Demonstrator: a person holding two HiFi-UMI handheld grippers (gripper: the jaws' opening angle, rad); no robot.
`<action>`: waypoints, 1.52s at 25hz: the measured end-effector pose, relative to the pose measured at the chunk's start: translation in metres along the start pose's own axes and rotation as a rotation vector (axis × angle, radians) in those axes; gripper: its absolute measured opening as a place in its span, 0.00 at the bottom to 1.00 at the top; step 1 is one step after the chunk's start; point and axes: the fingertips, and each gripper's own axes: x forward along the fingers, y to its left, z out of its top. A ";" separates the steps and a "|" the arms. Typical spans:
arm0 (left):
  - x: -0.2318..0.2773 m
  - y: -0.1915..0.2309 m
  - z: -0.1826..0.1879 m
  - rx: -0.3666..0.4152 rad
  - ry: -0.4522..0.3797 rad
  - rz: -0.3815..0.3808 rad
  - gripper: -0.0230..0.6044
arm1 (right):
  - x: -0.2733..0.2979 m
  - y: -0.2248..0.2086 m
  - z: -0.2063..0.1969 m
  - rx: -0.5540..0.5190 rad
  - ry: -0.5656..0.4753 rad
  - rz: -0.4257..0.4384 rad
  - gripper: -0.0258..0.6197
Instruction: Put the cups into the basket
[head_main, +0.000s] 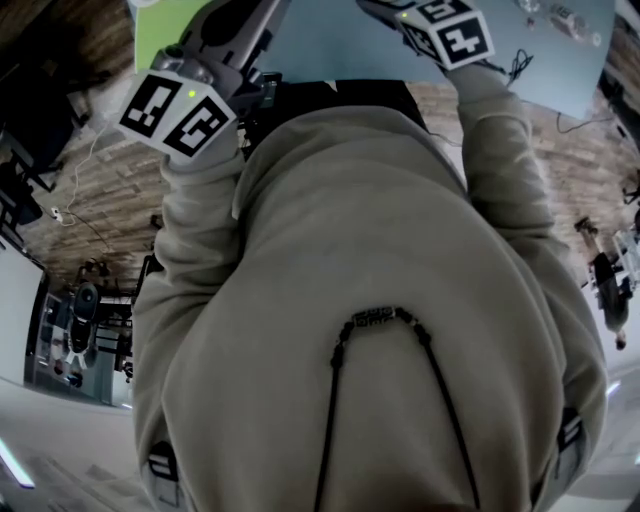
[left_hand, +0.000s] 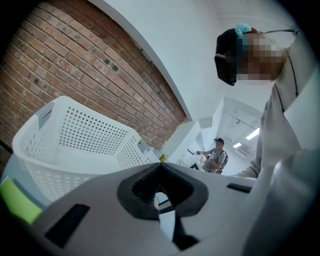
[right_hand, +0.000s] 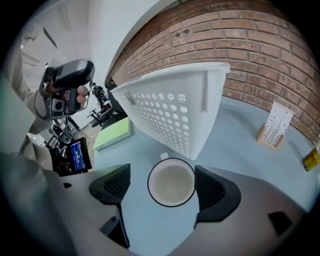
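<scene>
Nearest the camera, the right tongs (right_hand: 165, 186) are spread wide and point steeply down over a white cup (right_hand: 171, 182) with a dark rim. The cup stands upright and empty on the pale blue bench (right_hand: 240, 140). It sits between the two dark pads, with a clear gap on the left side and the right pad very close to the rim, and neither pad presses on it, so it is framed but not gripped. A small white nub on its far side, toward the basket, is probably its handle. Just beyond the cup stands the white perforated basket (right_hand: 170, 110), close enough that the carry should be short. The left tongs (left_hand: 160, 170) are clenched on nothing, their tips meeting, and they point almost level at the basket's near wall from the other side. Only the upper inner walls of the basket show and its floor is hidden, so I cannot tell whether any cup already lies inside. No second cup shows anywhere on the bench. As a judgement, the task is at the reach for this cup: closing, lifting, moving over the rim and letting go are all yet to do. A lime-green block (right_hand: 112, 135) lies beside the basket, and a brick wall (right_hand: 260, 55) stands behind.
</scene>
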 end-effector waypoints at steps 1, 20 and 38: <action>-0.001 0.002 -0.001 -0.003 0.000 0.006 0.03 | 0.004 -0.002 -0.001 -0.009 0.008 -0.004 0.64; -0.020 0.025 -0.011 -0.036 -0.048 0.094 0.03 | 0.040 -0.032 -0.034 -0.247 0.226 -0.078 0.68; -0.023 0.032 -0.024 -0.059 -0.026 0.142 0.03 | 0.062 -0.041 -0.042 -0.314 0.320 -0.041 0.68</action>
